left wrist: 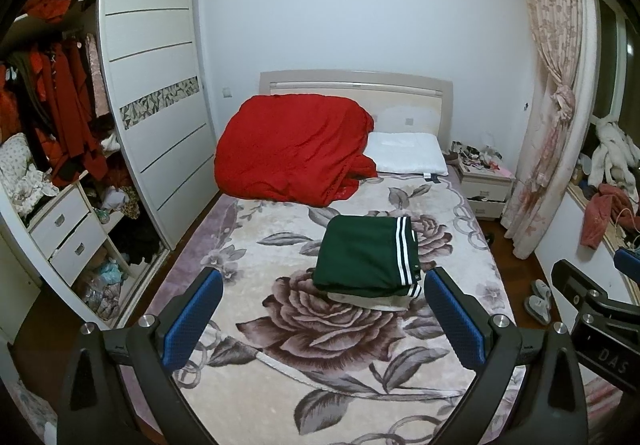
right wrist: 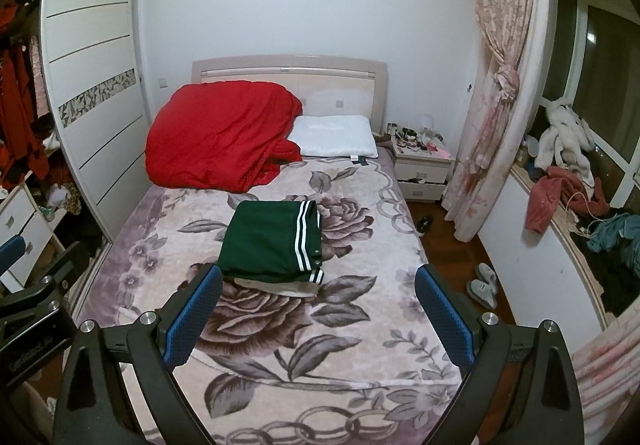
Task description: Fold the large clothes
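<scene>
A dark green garment with white stripes [left wrist: 366, 255] lies folded in a neat rectangle on the flowered bedspread [left wrist: 320, 345], on top of a folded pale garment [left wrist: 384, 301]. It also shows in the right wrist view [right wrist: 272, 241]. My left gripper [left wrist: 324, 285] is open and empty, held above the near part of the bed, short of the pile. My right gripper [right wrist: 318, 283] is open and empty at about the same height, to the right; part of it shows in the left wrist view [left wrist: 588, 297].
A red quilt [left wrist: 292, 147] and a white pillow [left wrist: 406, 159] lie at the head of the bed. An open wardrobe [left wrist: 60, 165] full of clothes stands left. A nightstand [right wrist: 422, 169], curtain [right wrist: 492, 105], slippers [right wrist: 482, 285] and a cluttered window ledge [right wrist: 580, 213] are right.
</scene>
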Tool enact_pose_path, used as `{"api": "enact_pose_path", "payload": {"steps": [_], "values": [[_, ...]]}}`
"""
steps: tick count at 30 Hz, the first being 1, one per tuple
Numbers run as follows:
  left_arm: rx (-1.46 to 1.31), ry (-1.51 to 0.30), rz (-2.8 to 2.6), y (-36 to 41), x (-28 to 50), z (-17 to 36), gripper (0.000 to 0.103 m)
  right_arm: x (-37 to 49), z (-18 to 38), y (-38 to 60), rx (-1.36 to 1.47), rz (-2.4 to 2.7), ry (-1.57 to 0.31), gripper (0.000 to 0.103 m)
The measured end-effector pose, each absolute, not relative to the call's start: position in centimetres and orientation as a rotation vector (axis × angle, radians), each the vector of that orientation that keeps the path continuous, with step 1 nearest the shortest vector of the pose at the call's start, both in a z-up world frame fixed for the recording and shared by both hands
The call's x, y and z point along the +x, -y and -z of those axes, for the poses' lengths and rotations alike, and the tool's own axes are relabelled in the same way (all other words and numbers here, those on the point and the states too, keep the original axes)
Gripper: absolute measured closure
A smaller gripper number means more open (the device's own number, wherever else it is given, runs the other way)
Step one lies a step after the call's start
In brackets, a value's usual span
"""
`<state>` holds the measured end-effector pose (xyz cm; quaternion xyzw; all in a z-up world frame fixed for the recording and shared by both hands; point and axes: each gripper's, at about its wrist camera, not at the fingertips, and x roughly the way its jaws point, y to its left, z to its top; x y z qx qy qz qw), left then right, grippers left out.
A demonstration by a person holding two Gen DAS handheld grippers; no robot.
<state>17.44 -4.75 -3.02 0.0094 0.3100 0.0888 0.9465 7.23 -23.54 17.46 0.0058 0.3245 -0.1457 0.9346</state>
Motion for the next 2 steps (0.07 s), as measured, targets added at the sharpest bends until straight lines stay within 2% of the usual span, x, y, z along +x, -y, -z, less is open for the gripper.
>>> {"api": "enact_pose_path", "payload": {"steps": [2], "values": [[0.015, -0.628, -0.182, 4.84, 17.26, 3.04, 0.000, 7.47, -17.52, 23.44, 0.010, 0.297, -0.664, 0.005]]}}
